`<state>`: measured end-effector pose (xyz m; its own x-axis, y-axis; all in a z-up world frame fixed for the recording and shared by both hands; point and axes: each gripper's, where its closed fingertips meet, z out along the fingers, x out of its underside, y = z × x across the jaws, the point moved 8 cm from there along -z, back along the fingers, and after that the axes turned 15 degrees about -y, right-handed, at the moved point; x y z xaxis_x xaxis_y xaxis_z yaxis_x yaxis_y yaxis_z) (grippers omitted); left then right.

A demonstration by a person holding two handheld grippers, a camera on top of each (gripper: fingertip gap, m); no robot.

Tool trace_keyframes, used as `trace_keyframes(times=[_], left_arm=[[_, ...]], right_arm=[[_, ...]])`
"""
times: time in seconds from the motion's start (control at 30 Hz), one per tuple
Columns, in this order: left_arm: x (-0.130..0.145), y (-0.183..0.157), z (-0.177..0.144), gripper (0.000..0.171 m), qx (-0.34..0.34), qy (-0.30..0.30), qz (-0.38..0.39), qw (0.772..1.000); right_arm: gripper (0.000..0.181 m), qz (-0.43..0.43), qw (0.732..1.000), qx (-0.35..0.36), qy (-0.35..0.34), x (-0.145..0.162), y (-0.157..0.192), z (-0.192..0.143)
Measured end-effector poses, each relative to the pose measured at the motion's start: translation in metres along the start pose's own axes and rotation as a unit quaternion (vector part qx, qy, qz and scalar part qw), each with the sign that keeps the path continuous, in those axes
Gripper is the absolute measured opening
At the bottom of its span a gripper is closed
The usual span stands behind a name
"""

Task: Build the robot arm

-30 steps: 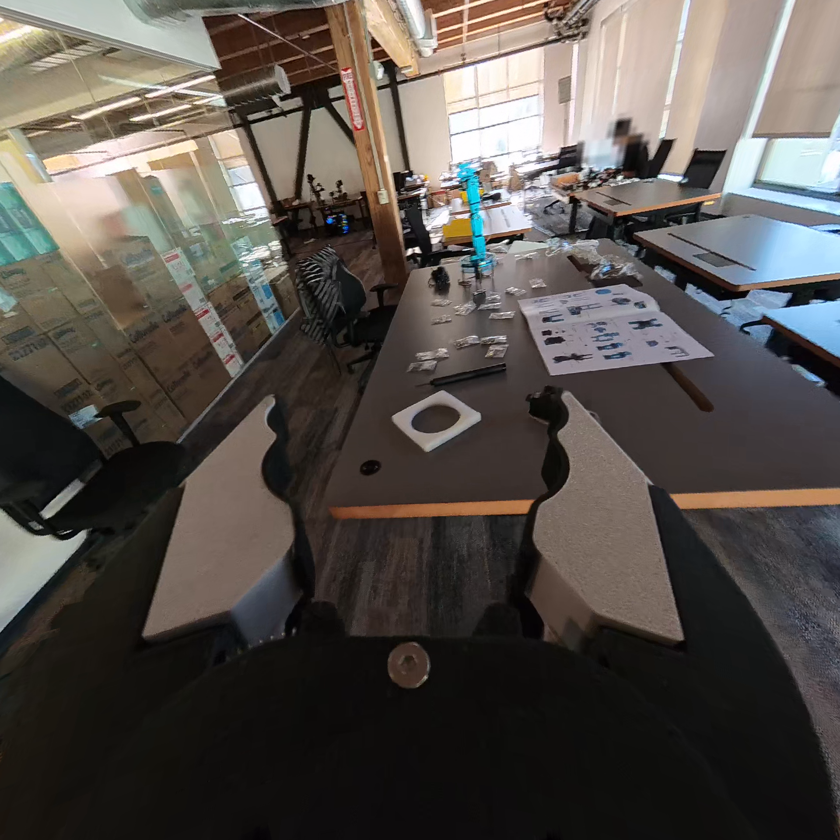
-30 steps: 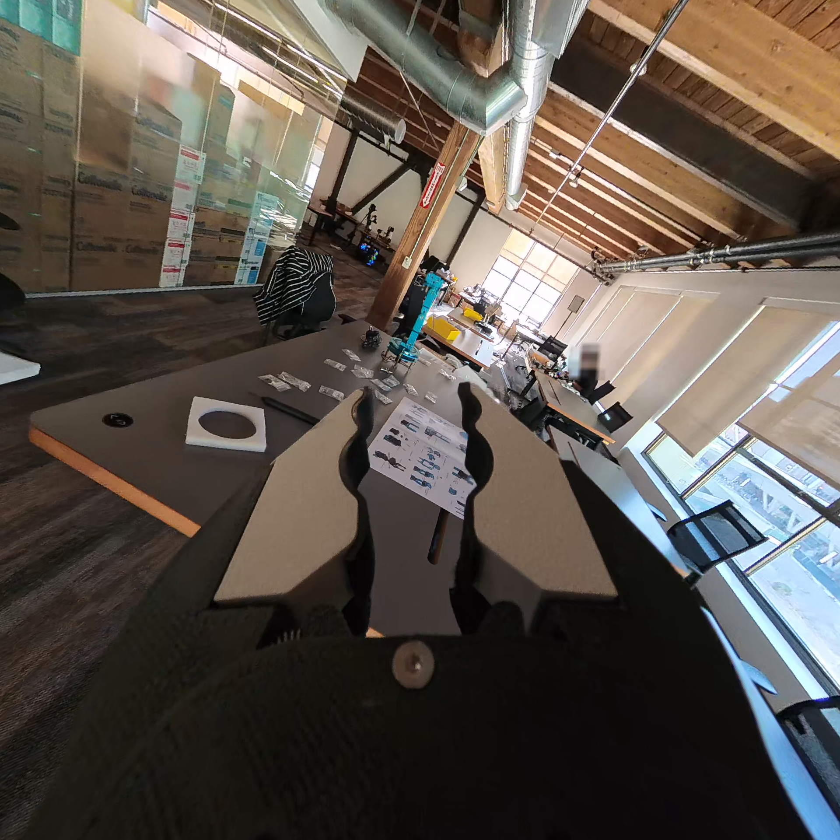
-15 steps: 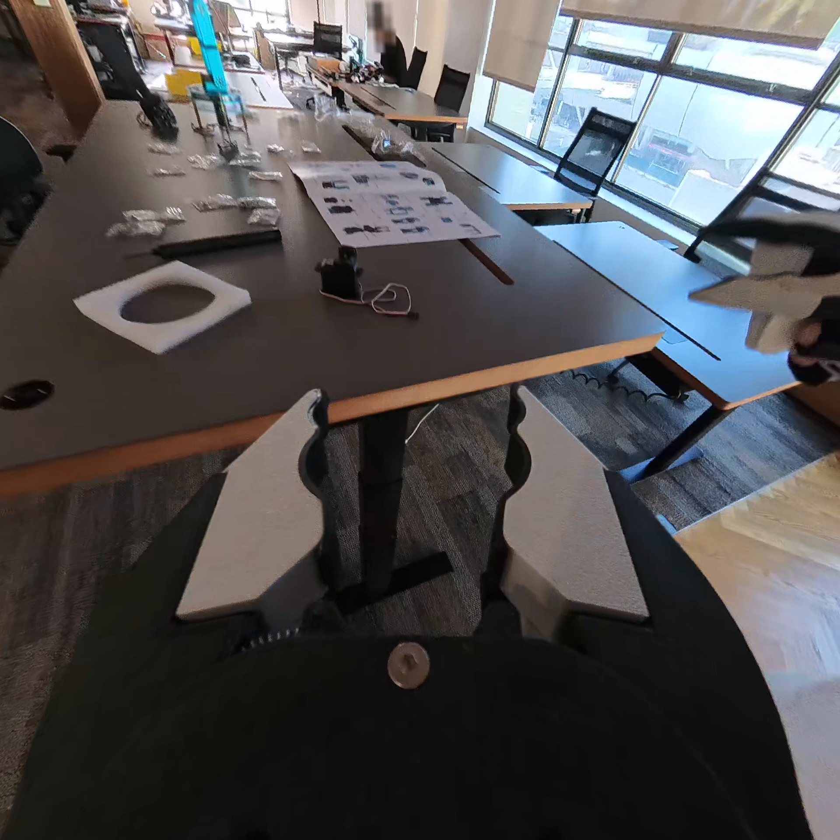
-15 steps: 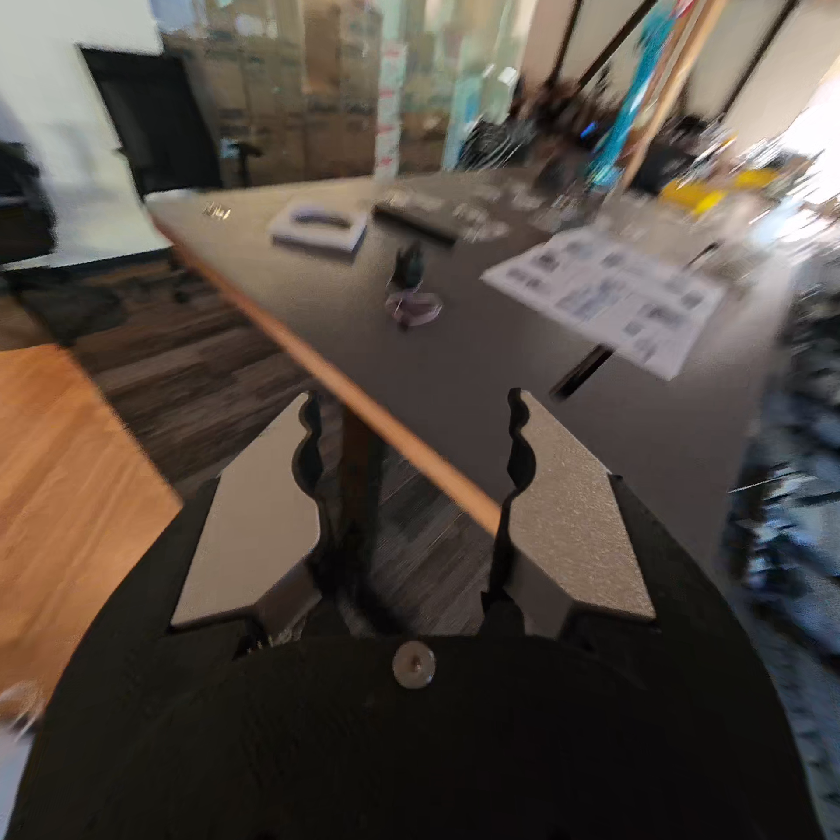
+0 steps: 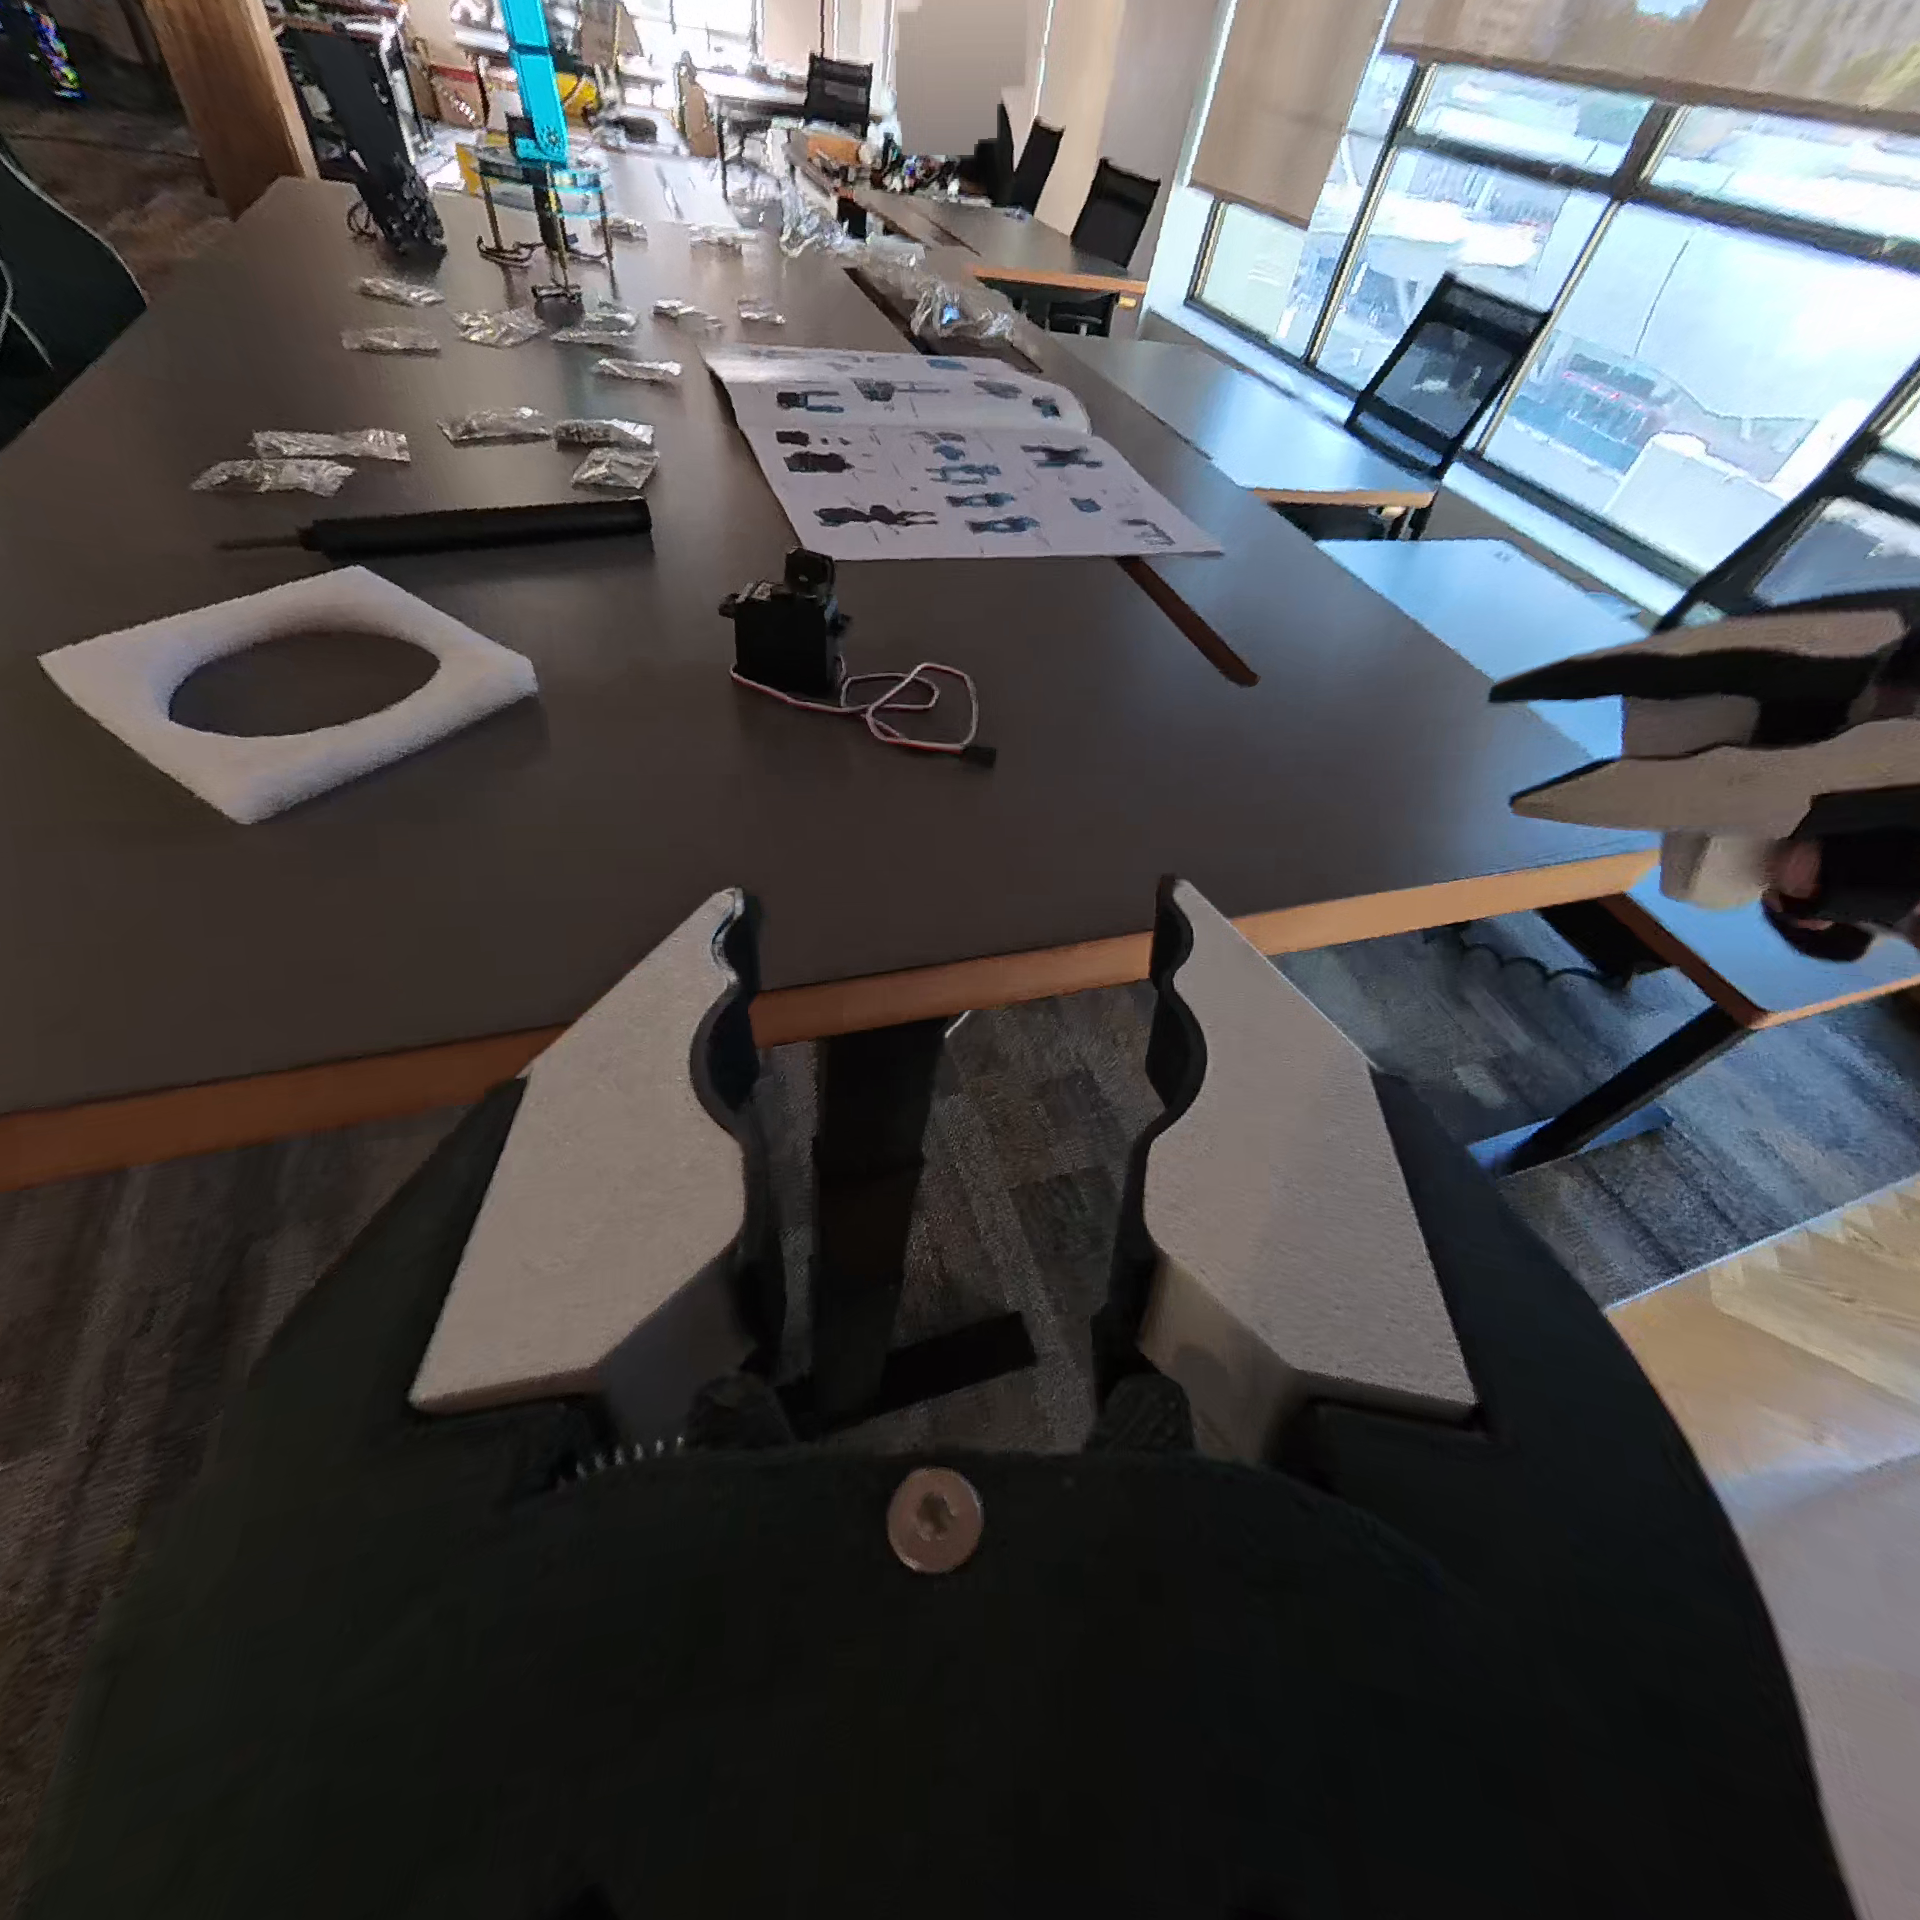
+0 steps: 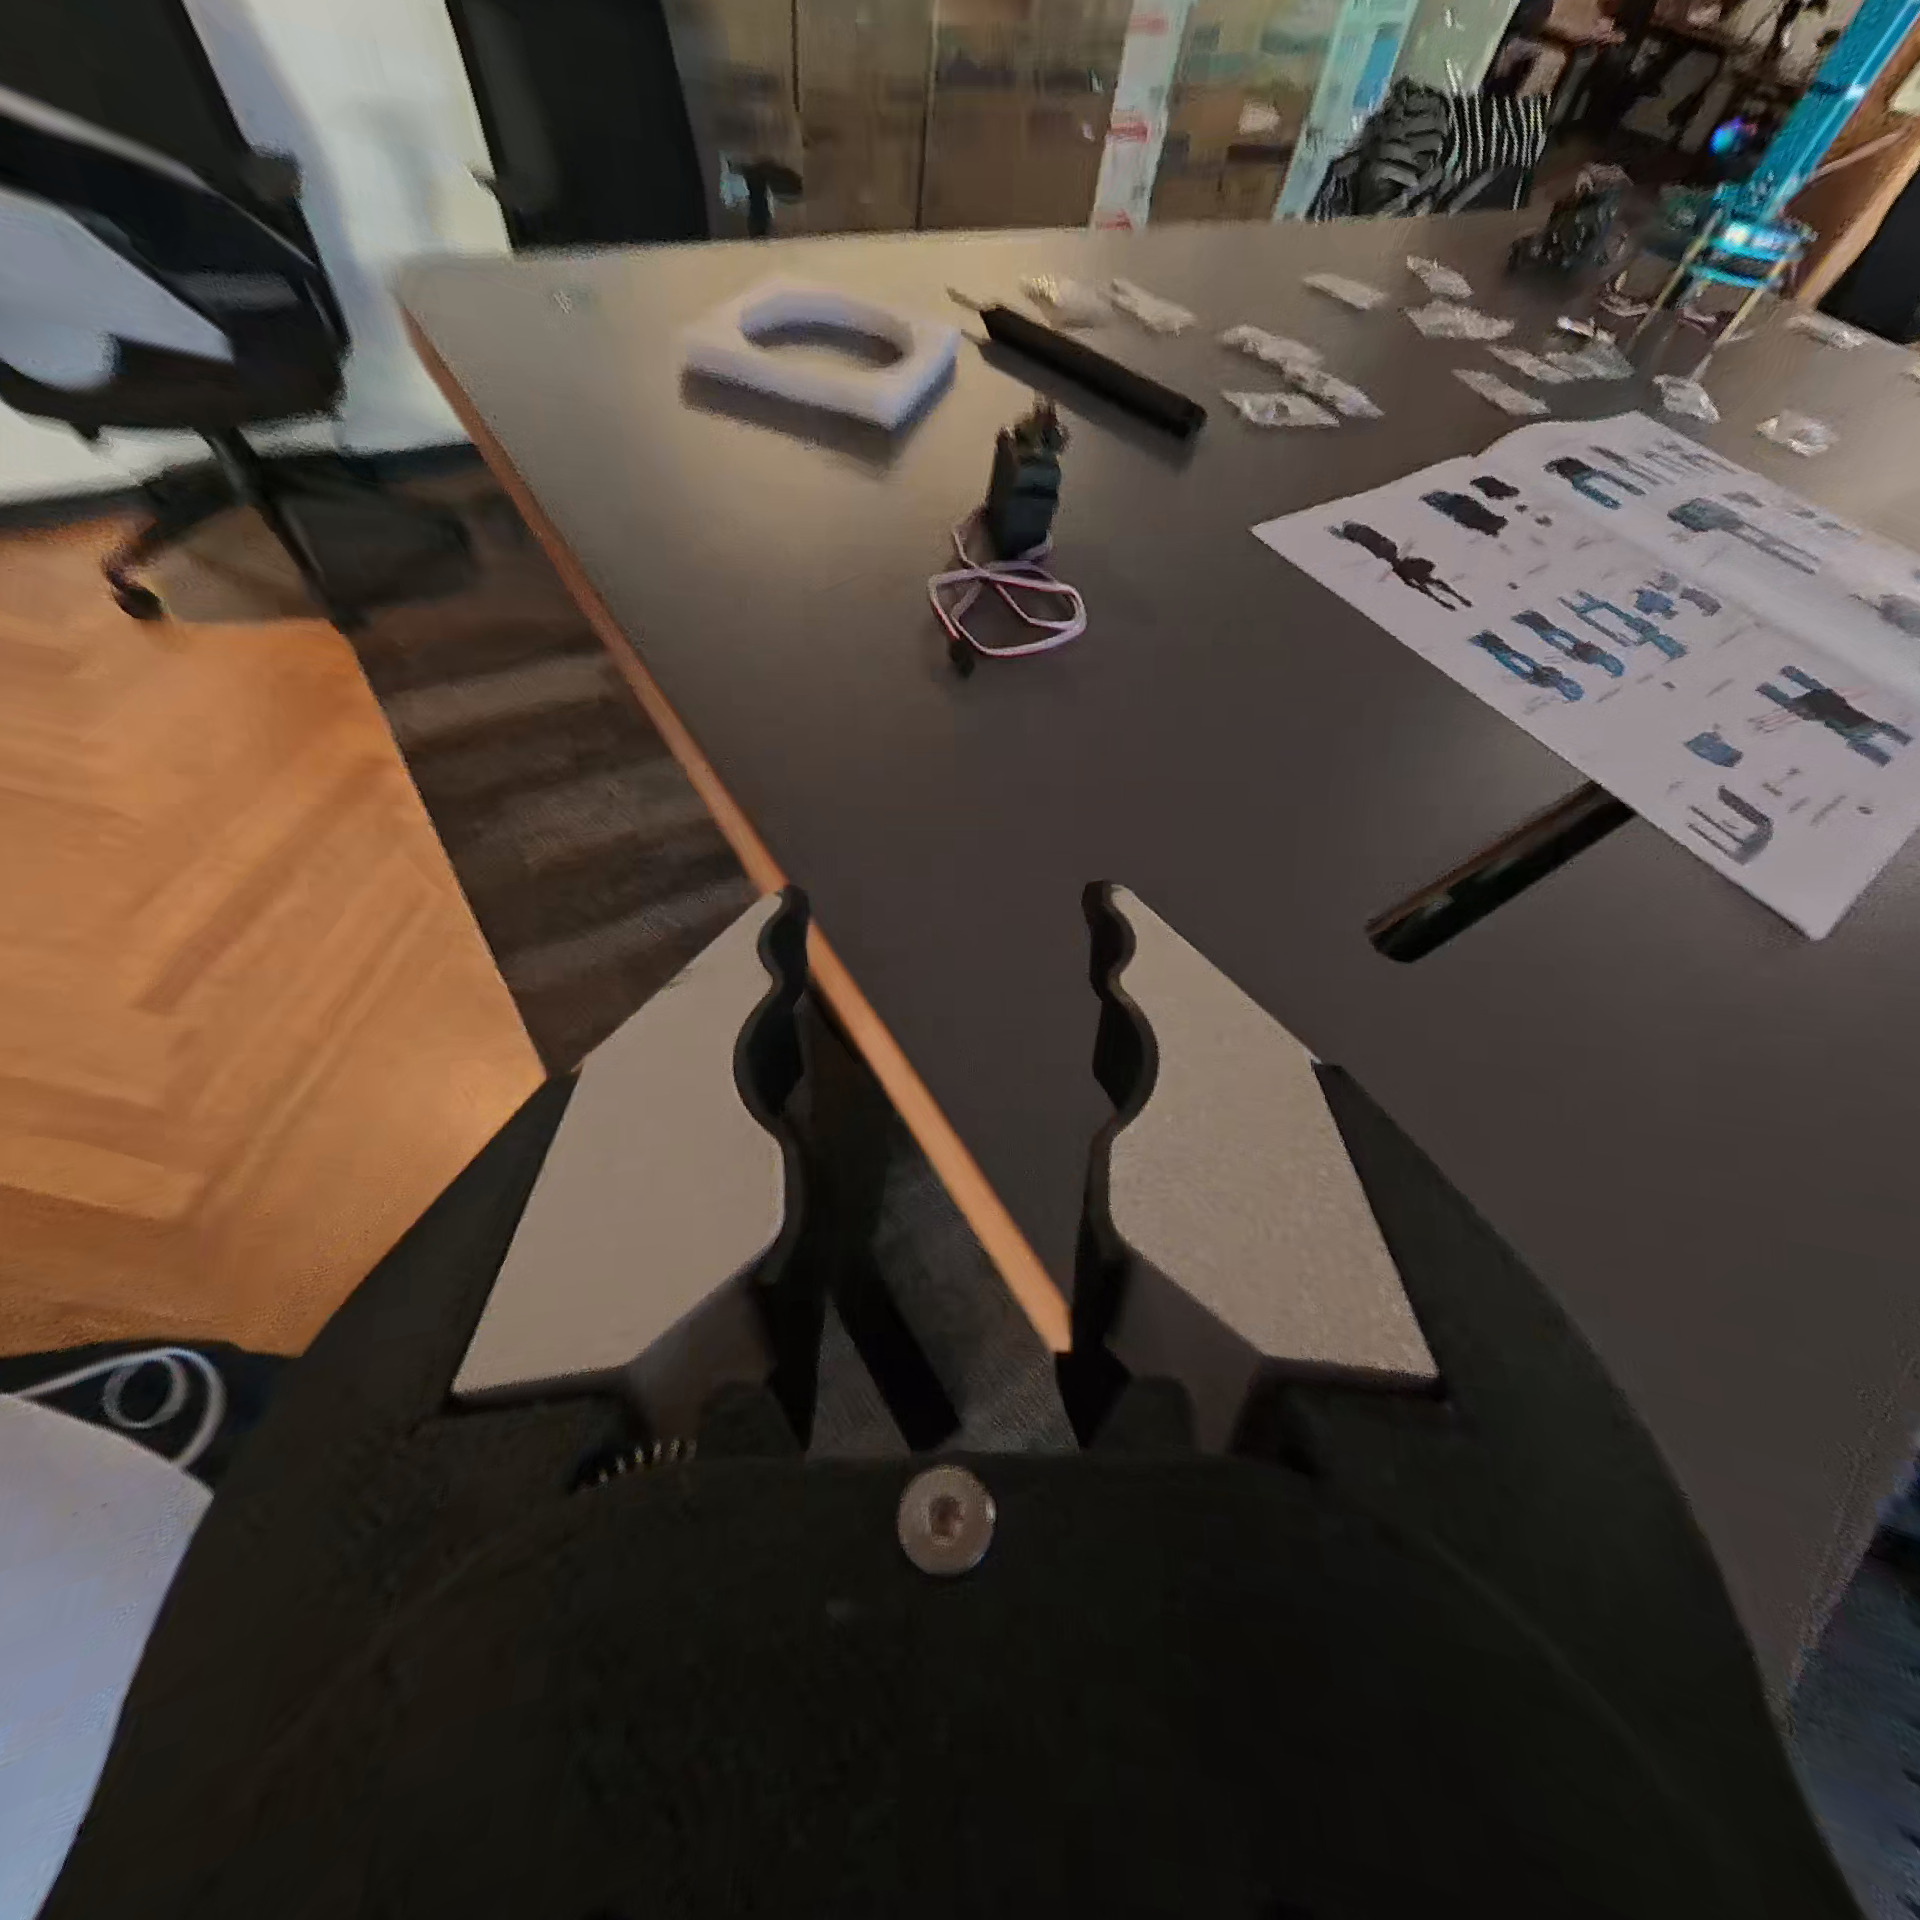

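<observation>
A small black servo motor (image 5: 784, 634) with a looped wire (image 5: 914, 712) stands on the dark table (image 5: 623, 831); it also shows in the right wrist view (image 6: 1023, 483). My left gripper (image 5: 951, 920) is open and empty, held off the table's near wooden edge. My right gripper (image 6: 940, 920) is open and empty over the table's corner edge. The right gripper also shows at the right of the left wrist view (image 5: 1507, 743), beside the table's right end. Both grippers are well short of the servo.
On the table lie a white foam square with a round hole (image 5: 281, 691), a black screwdriver (image 5: 468, 525), several small plastic bags (image 5: 332, 447), an open printed booklet (image 5: 956, 468) and a blue tower-like assembly (image 5: 540, 94). Office chairs (image 6: 187, 343) and other desks (image 5: 1455, 603) stand around. From either gripper's tips it is about 25 centimeters to the small black servo motor (image 5: 784, 634).
Both grippers have swung from a raised, far view down toward the table's near end. The servo has come into view. The right gripper's jaws have widened from nearly shut to open.
</observation>
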<state>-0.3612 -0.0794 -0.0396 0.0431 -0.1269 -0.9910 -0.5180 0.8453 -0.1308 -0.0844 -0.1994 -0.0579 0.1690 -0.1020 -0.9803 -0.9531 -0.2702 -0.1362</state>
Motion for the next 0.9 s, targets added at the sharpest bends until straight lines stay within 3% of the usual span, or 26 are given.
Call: trace_keyframes(times=[0.2, 0.37, 0.53, 0.63, 0.9], left_arm=[[0.007, 0.021, 0.033, 0.076, 0.019, 0.037, 0.008, 0.999], [0.003, 0.047, 0.072, 0.074, 0.078, 0.042, 0.053, 0.995], [-0.004, 0.075, 0.121, 0.071, 0.142, 0.052, 0.083, 0.985], [-0.004, 0.085, 0.151, 0.064, 0.155, 0.062, 0.097, 0.981], [0.01, 0.07, 0.22, 0.056, 0.146, 0.087, 0.145, 0.975]], right_arm=[[0.049, -0.014, 0.996, -0.007, 0.088, 0.002, -0.009, 0.062], [0.039, 0.002, 0.996, -0.012, 0.092, -0.001, -0.008, 0.097], [0.037, 0.055, 0.995, 0.0, 0.084, 0.001, -0.005, 0.118], [0.037, 0.036, 0.994, 0.022, 0.099, 0.005, -0.01, 0.129], [0.041, -0.017, 0.99, 0.044, 0.132, 0.0, -0.029, 0.148]])
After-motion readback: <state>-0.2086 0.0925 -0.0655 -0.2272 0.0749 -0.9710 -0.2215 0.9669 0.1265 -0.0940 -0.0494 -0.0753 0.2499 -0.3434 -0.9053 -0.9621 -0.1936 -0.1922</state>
